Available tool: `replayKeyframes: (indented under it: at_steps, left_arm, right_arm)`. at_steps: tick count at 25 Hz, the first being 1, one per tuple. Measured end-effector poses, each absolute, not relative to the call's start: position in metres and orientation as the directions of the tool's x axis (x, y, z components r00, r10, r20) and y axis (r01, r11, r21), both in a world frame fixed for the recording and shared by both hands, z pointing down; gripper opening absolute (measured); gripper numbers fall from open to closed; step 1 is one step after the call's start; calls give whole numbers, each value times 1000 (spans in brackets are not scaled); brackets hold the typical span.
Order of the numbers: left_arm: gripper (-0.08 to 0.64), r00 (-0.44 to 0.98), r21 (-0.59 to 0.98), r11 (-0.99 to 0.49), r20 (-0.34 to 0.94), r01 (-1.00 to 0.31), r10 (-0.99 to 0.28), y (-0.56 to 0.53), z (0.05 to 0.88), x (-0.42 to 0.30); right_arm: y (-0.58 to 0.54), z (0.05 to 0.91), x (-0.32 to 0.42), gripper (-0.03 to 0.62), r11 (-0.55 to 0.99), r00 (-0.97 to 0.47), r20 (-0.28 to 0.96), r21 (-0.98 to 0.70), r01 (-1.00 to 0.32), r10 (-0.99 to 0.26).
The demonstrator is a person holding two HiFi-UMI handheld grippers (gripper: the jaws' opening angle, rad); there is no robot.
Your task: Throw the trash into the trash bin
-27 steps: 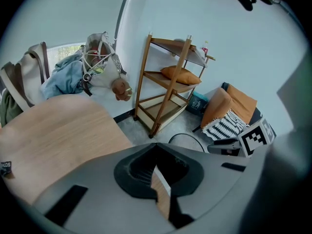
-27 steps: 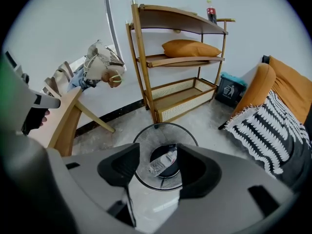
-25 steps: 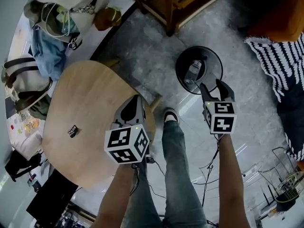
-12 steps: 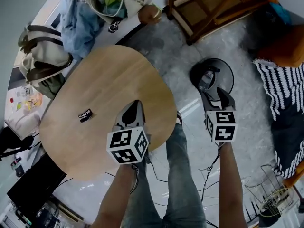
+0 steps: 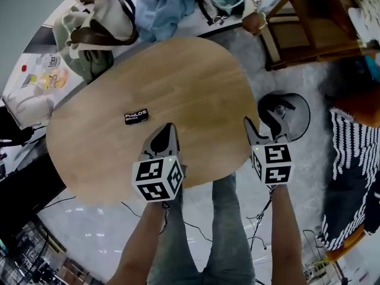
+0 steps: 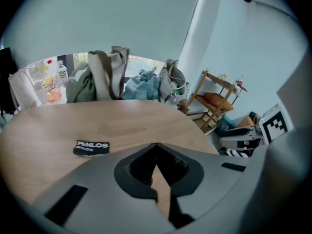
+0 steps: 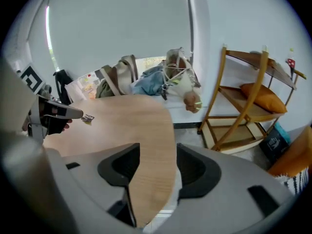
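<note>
A small black wrapper (image 5: 136, 117) with white print lies on the round wooden table (image 5: 196, 82); the left gripper view has this wrapper (image 6: 91, 147) ahead and to the left of the jaws. My left gripper (image 5: 164, 132) hangs over the table's near part, right of the wrapper, shut and empty, its tips meeting (image 6: 156, 145). My right gripper (image 5: 262, 125) is at the table's right edge, open with nothing between its fingers (image 7: 158, 160). The black round trash bin (image 5: 303, 114) stands on the floor just beyond it, with something pale inside.
Bags (image 5: 95, 25) and bundled clothes crowd the ledge behind the table. A wooden rack (image 5: 309, 28) stands at the back right, a striped rug (image 5: 350, 183) on the right. The person's legs (image 5: 225, 218) are by the table's near edge, with cables on the floor.
Both grippers have swung left and risen, from the floor by the bin to the table. The left now hangs over the tabletop; the right has left the bin's mouth. Jaws unchanged.
</note>
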State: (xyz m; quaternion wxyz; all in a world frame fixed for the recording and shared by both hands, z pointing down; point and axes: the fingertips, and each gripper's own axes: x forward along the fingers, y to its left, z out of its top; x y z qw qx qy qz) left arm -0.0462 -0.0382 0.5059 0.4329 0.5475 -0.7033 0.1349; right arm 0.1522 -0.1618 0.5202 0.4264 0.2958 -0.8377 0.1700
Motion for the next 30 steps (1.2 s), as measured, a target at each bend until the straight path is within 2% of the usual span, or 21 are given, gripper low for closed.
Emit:
replayKeyframes:
  at_steps: [14,23,30]
  left_arm:
    - [14,-217,284,623,767,-729,-604,92,515,-179]
    - [13,-305,293,737,771,-610,-559,156,522,-228]
    - [14,-339,289,785,781,-547,-524,192,533,-251]
  right_arm:
    - [-70,529,-47,239,960,-561,819,-48,-274,-119]
    - [-19,539,-118,235,997,-544,839,-45,-68,1]
    - [8,556,-147,231,998,-504,861,-52,34,62]
